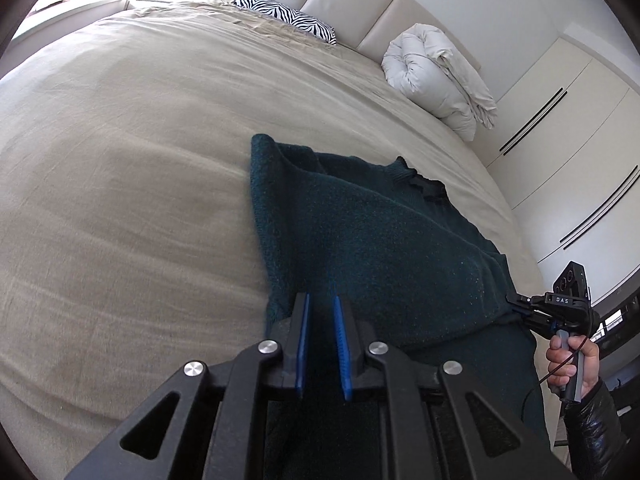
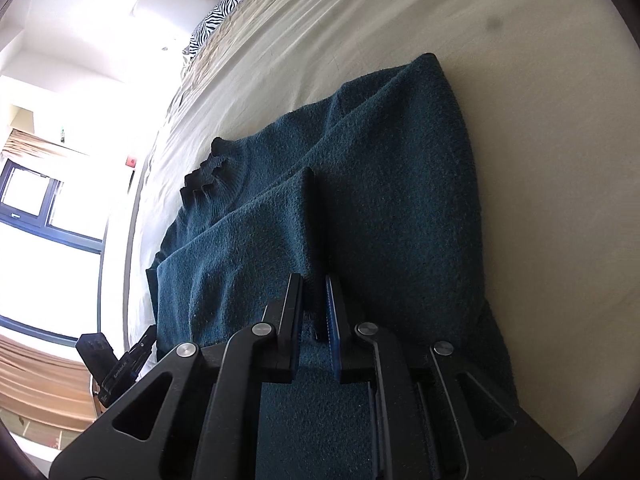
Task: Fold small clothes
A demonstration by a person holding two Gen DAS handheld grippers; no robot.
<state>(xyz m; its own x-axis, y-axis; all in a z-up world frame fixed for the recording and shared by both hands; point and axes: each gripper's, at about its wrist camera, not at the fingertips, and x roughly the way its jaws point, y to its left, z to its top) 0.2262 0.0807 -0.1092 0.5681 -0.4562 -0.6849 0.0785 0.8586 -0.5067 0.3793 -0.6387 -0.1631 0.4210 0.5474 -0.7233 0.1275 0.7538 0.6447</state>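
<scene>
A dark teal knitted sweater (image 1: pixel 372 232) lies on the beige bed (image 1: pixel 120 160), its collar pointing toward the headboard. My left gripper (image 1: pixel 320 304) is shut on the sweater's near hem, with fabric pinched between the blue pads. My right gripper (image 1: pixel 516 306) shows at the right of the left wrist view, held by a hand and gripping the sweater's other hem corner. In the right wrist view my right gripper (image 2: pixel 314 284) is shut on a fold of the sweater (image 2: pixel 380 168). The left gripper (image 2: pixel 140 346) appears at the lower left there.
A zebra-print pillow (image 1: pixel 288 16) and a rolled white duvet (image 1: pixel 436 76) sit by the padded headboard (image 1: pixel 360 4). White wardrobe doors (image 1: pixel 580 140) stand to the right. A window (image 2: pixel 36 200) is beyond the bed's far side.
</scene>
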